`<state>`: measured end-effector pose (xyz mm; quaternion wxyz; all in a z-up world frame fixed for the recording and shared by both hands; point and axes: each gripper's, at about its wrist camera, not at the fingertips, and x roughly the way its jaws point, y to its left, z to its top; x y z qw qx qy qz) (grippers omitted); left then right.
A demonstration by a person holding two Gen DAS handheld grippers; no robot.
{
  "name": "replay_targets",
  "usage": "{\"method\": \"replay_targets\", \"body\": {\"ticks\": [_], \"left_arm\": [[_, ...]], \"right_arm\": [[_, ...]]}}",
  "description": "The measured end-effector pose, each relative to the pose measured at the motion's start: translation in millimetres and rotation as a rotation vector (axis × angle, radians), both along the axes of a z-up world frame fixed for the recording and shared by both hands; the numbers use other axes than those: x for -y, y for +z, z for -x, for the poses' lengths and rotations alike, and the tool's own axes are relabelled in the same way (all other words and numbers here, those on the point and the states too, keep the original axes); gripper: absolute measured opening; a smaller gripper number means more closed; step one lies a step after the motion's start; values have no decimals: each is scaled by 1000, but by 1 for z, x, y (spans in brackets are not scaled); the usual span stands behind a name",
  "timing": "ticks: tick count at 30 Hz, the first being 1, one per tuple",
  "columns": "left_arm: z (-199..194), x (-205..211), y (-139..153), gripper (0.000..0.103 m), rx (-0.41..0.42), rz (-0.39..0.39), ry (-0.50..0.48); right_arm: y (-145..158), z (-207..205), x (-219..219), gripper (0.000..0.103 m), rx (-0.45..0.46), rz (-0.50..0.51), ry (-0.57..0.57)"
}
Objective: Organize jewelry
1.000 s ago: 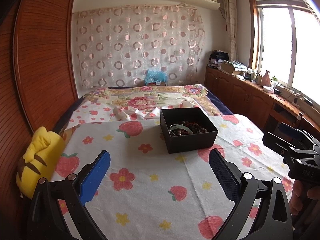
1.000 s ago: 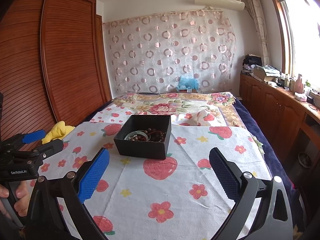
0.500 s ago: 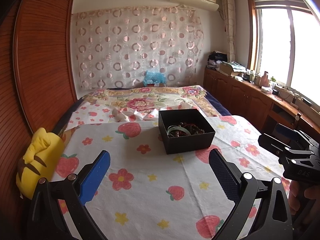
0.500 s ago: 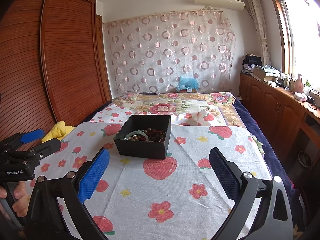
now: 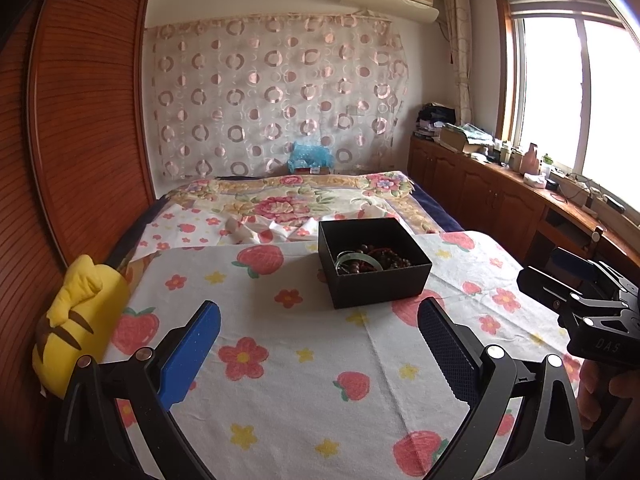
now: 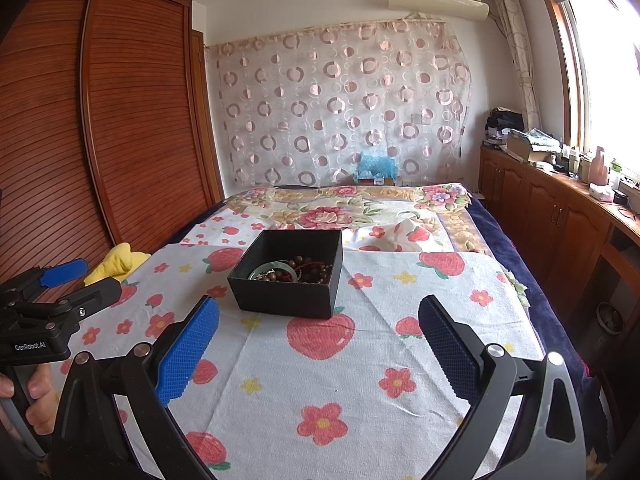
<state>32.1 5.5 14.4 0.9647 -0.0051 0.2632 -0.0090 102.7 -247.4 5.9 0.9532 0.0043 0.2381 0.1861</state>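
While both grippers are hovering above the strawberry-print cloth (image 5: 280, 360), nothing is being gripped.
Far left: a yellow plush toy (image 5: 76, 320) is lying at the bed's edge, well apart from the work.
Left gripper (image 5: 318, 344): it is hanging with its jaws spread wide and holding nothing.
Centre: the black box (image 6: 288, 276) is sitting open on the cloth, holding dark bead bracelets (image 6: 312, 270) and a pale bangle (image 6: 274, 272) tangled together.
Right gripper (image 6: 318, 344): it is also gaping fully, holding nothing, facing the box.
Stage: jewelry piled in the box is fitting either sorting ahead or a finished gather.
Handling tip: any pick is needing one strand pinched cleanly, the box steadied against sliding.
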Motion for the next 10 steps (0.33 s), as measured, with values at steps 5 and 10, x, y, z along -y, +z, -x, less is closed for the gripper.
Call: {"method": "replay_targets", "body": {"ticks": [5,10], "left_arm": [[0,1,0,95,-1,-1,2],[0,2,1,95,0,-1,1]], "right_arm": [[0,0,0,101,1,-1,0],[0,0,0,101,-1,0,0]]}}
